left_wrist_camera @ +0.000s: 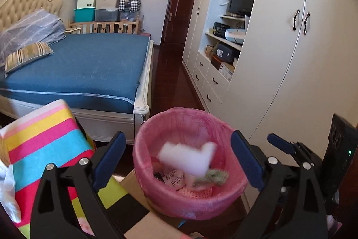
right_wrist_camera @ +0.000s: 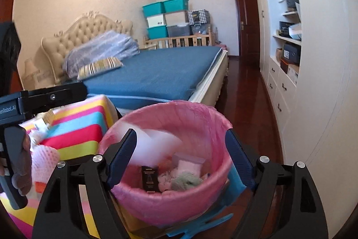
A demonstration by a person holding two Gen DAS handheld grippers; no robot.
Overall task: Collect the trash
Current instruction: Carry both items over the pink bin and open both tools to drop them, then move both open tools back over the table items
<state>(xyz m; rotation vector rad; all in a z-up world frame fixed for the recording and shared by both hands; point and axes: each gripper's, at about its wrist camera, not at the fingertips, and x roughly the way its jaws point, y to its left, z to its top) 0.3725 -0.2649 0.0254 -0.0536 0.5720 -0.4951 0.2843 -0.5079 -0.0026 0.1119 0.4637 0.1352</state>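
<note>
Bedroom floor beside the blue bed [left_wrist_camera: 89,64] holds a pink-lined trash bin [left_wrist_camera: 156,198]. Over it, left gripper [left_wrist_camera: 179,162] and right gripper [right_wrist_camera: 181,156] both gape apart; blurred white scraps [left_wrist_camera: 188,158] hang inside its rim.

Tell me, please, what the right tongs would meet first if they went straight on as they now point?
Probably the blurred white piece inside the pink-lined bin, then the trash beneath it; depth is unclear.

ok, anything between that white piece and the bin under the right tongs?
Nothing visible. The blurred white piece is already inside the rim of the pink-lined bin, above the trash at its bottom. The right tongs are open, pads clear of it; the mouth is unobstructed.
</note>
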